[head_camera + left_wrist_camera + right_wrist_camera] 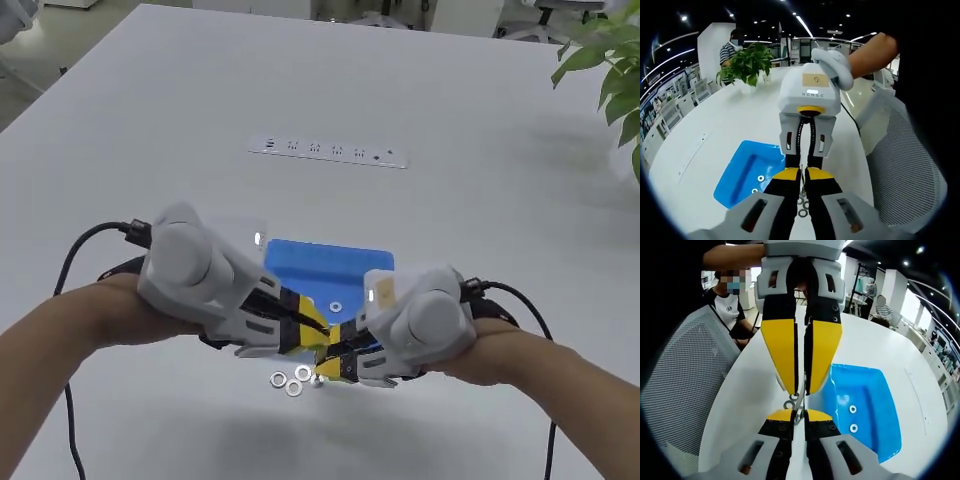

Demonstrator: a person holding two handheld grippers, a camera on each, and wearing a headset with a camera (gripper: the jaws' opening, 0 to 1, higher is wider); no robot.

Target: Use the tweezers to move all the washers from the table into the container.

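At the near edge of the blue container [330, 258], the left tool [302, 320] and the right tool [338, 366] meet nose to nose. Both are clenched on the thin metal tweezers [798, 407], which run between their jaws. This looks like the pick-up step: three washers [293, 388] lie loose on the white surface [450, 200] just below the tool tips, close together and just outside the container. At least two more washers [853, 409] already sit inside it, so the job seems partly done. The next move calls for lowering the tweezer points onto one washer and pinching its thin rim without flicking it away. The washer then has to be carried over the low container wall, and the squeeze eased off there. Whether the tweezer points hold a washer now is too small to tell. Farther off, the wide pale surface carries a white power strip [328, 152], with a leafy plant [610, 60] at its far right corner. A mesh-backed chair [685, 390] stands beside it, and people sit and stand in the bright open office behind.
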